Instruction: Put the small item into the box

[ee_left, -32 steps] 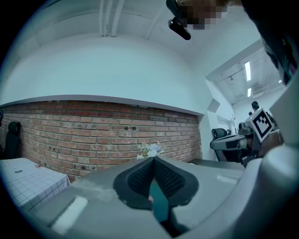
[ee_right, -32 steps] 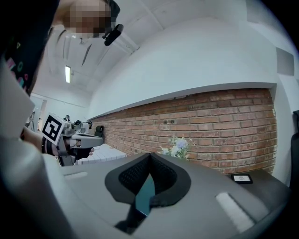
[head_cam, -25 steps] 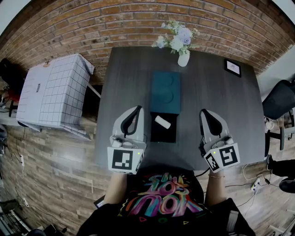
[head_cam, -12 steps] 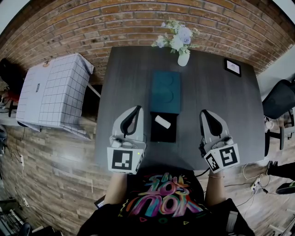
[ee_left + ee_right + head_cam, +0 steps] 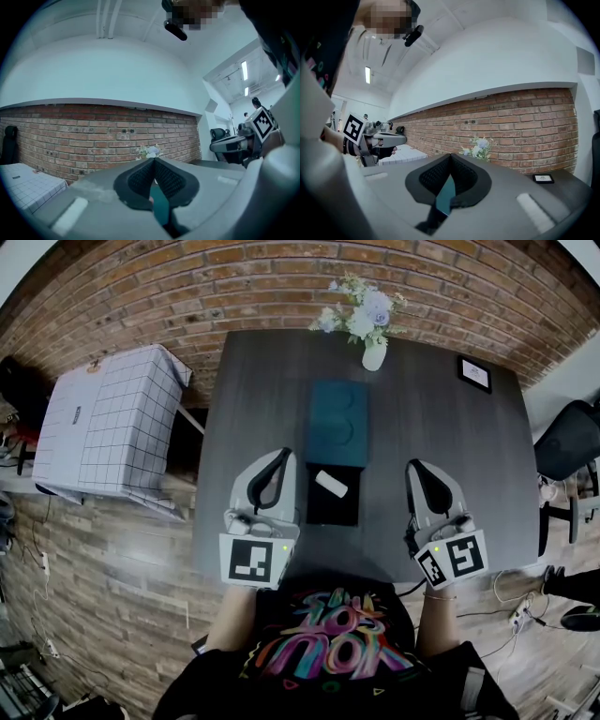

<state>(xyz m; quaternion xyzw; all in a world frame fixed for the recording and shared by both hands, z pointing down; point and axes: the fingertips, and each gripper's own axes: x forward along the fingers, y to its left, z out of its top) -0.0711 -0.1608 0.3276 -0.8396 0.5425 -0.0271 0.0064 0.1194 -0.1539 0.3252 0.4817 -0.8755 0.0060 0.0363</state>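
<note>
On the dark table (image 5: 253, 390), a small white item (image 5: 330, 483) lies in the far part of a black box (image 5: 333, 507). Just beyond the box is a teal lid-like piece (image 5: 337, 425). My left gripper (image 5: 284, 453) rests left of the black box, shut and holding nothing. My right gripper (image 5: 413, 466) is shut and empty to the box's right. The left gripper view has the pads (image 5: 140, 176) meeting at the tip of the left gripper (image 5: 153, 160). In the right gripper view the right gripper (image 5: 450, 155) is closed the same way.
A vase of flowers (image 5: 373, 351) stands at the table's far edge, with a small framed card (image 5: 473, 377) at the far right. A white grid-patterned block (image 5: 117, 427) sits left of the table, a dark chair (image 5: 572, 442) right, and a brick wall behind.
</note>
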